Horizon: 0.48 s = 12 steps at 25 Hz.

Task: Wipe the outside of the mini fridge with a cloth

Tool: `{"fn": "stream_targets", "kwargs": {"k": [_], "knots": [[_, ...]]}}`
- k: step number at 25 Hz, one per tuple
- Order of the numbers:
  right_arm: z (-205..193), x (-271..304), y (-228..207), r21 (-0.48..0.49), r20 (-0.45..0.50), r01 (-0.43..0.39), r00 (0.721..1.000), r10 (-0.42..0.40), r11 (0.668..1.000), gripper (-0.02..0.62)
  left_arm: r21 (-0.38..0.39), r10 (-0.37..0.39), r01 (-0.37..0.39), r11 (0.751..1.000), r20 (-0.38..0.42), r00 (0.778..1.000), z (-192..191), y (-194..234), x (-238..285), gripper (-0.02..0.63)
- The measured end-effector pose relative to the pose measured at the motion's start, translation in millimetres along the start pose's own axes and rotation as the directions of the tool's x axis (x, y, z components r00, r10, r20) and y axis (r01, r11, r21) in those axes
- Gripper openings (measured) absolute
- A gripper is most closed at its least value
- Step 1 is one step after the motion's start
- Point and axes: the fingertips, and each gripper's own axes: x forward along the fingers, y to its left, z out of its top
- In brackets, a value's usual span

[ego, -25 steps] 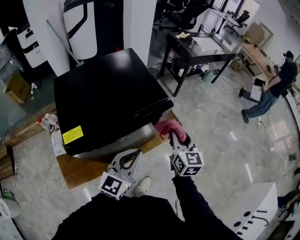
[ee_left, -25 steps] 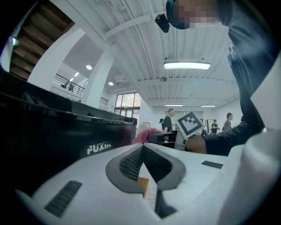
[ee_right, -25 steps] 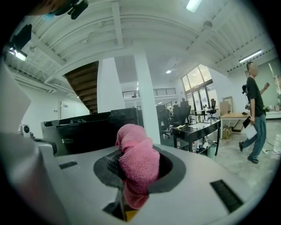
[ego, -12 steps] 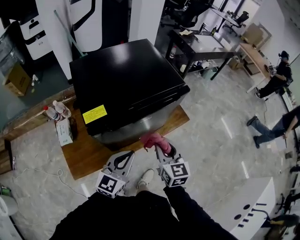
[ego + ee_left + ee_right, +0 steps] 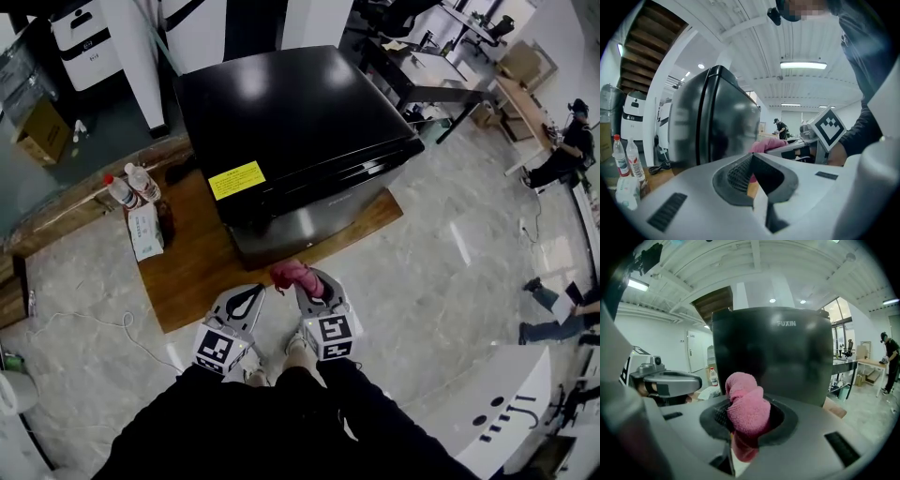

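Observation:
The black mini fridge (image 5: 300,122) stands on a wooden board (image 5: 197,272), with a yellow sticker (image 5: 236,179) near its top edge. My right gripper (image 5: 305,281) is shut on a bunched pink cloth (image 5: 292,274), held low in front of the fridge's front face. In the right gripper view the cloth (image 5: 745,404) fills the jaws of the right gripper (image 5: 740,416), and the fridge (image 5: 773,352) stands a short way ahead, not touching. My left gripper (image 5: 251,292) hangs beside it, shut and empty. From the left gripper (image 5: 752,157) the fridge (image 5: 712,126) and cloth (image 5: 768,145) show.
Two water bottles (image 5: 131,187) and a tissue pack (image 5: 145,232) sit on the board left of the fridge. A white cable (image 5: 84,323) lies on the marble floor. A dark desk (image 5: 422,66) stands behind on the right. People (image 5: 562,150) are far right.
The cloth in my right gripper has come away from the fridge's right front corner to low in front of its face. Both grippers pulled back toward the person's body.

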Motion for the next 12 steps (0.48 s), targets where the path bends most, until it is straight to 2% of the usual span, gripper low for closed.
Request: {"fn": "stream_targets", "kwargs": {"k": [6,12], "knots": [[-43.4,38.8,23.7,0.009,-0.052,0.001,0.999,-0.001,1.000,0.100,0.006,0.026,-0.026,1.000,-0.041,0.999,-37.8,23.3,-7.1,0.006],[-58.7,70.5,27.9,0.064,-0.086,0.012,0.996,-0.007,0.998,0.100,-0.017,0.045,-0.046,0.999,-0.080,0.996,-62.1,42.0,2.8,0.006]]}}
